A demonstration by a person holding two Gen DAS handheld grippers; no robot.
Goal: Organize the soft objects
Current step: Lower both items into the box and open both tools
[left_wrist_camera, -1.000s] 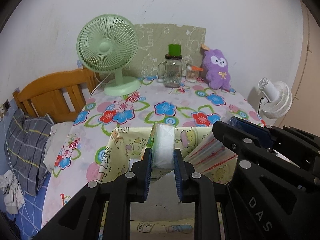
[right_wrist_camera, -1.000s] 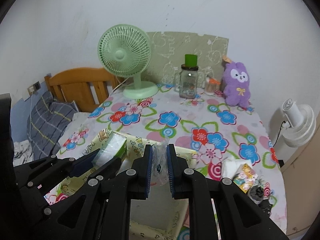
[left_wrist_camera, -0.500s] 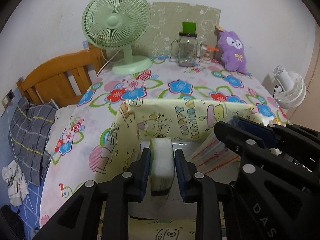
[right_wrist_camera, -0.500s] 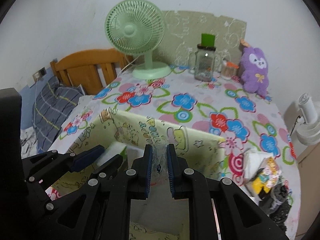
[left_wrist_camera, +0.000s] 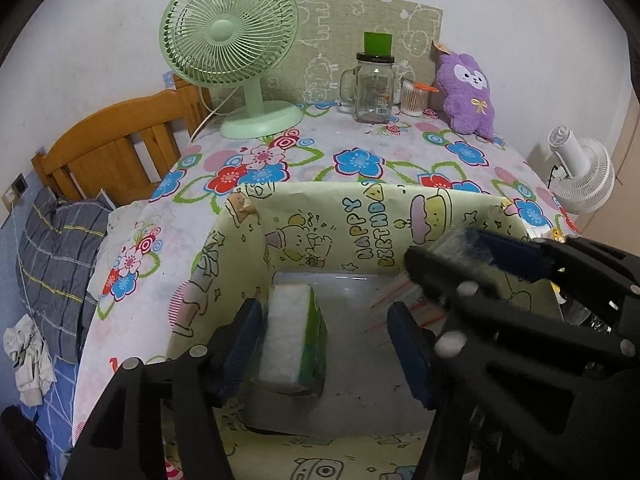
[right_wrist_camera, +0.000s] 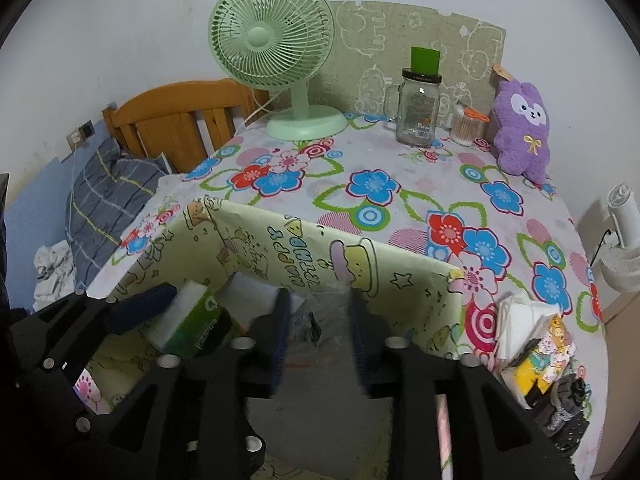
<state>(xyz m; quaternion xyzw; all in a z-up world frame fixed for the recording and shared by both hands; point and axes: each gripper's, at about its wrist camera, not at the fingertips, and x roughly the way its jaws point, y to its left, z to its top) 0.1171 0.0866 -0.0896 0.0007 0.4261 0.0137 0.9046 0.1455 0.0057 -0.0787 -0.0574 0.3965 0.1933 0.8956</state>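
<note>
A white and green tissue pack [left_wrist_camera: 294,340] stands on the floor of the yellow cartoon-print box [left_wrist_camera: 360,220]. My left gripper [left_wrist_camera: 326,350] is open around it, its left pad close to the pack, its right pad well apart. The pack also shows in the right wrist view [right_wrist_camera: 188,320]. My right gripper [right_wrist_camera: 318,334] is open inside the same box [right_wrist_camera: 400,276], with a clear crinkled plastic bag [right_wrist_camera: 308,322] loose between its pads. In the left wrist view the right gripper [left_wrist_camera: 472,248] reaches in from the right.
The box stands on a flowered tablecloth [right_wrist_camera: 380,188]. At the back are a green fan [left_wrist_camera: 236,60], a glass jar [left_wrist_camera: 374,88], a cotton swab tub [left_wrist_camera: 412,98] and a purple plush [left_wrist_camera: 468,88]. Tissue packs and dark socks [right_wrist_camera: 536,356] lie right of the box.
Both grippers went down into the box and opened. The tissue pack now stands free on the box floor and the plastic bag is loose between the right pads.
</note>
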